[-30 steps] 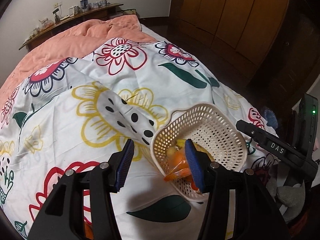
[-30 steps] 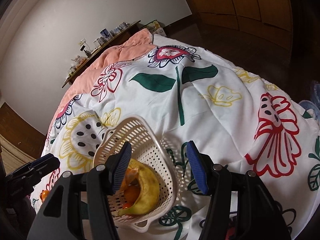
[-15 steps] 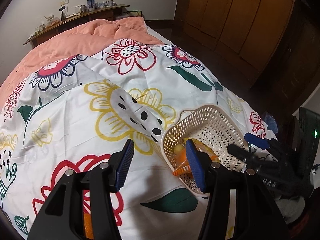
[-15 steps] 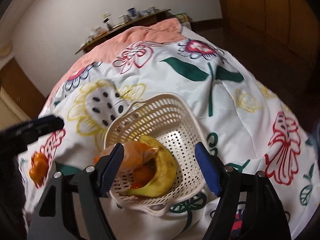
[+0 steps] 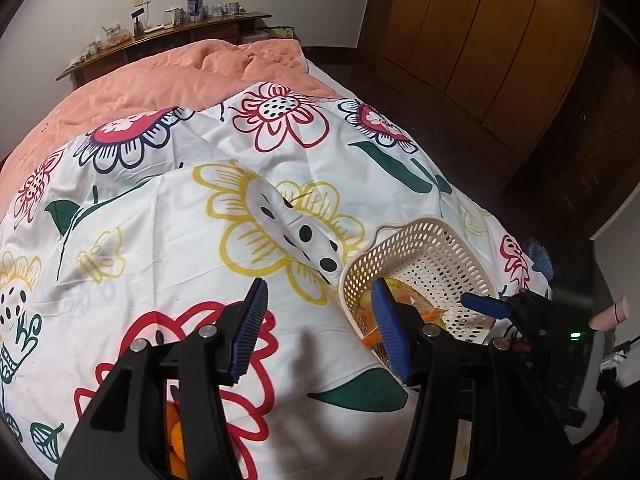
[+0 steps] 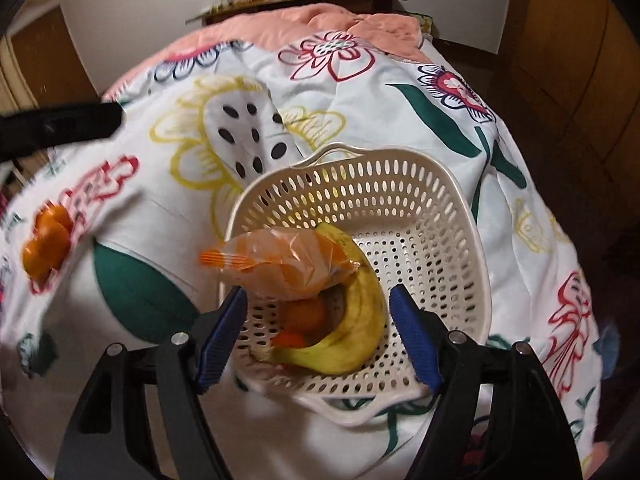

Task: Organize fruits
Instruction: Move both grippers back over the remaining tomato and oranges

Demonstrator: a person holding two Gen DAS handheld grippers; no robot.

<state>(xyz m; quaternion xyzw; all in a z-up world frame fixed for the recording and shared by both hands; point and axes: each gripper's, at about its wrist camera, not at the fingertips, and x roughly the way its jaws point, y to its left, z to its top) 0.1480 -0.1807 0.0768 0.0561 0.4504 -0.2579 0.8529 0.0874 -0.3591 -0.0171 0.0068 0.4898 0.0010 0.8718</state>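
Observation:
A cream perforated basket (image 6: 460,208) lies on the flowered bed cover. It holds a yellow banana (image 6: 360,320), an orange plastic bag (image 6: 288,260) and a round orange fruit (image 6: 306,314). My right gripper (image 6: 320,336) hovers open over the basket's near side, with the fruit below its pads and untouched. Loose oranges (image 6: 46,240) lie on the cover to the left. In the left wrist view the oranges (image 5: 176,436) sit just under my left gripper (image 5: 320,328), which is open and holds nothing. The basket (image 5: 432,248) is on its right.
The flowered cover (image 5: 160,240) spreads over a peach quilt (image 5: 180,76) further back. A wooden shelf (image 5: 168,36) with small items stands against the far wall. A dark wardrobe (image 5: 480,40) and dark floor lie right of the bed.
My right gripper rolled, slid left over the basket, and its jaws spread wider. My left gripper drifted left, away from the basket.

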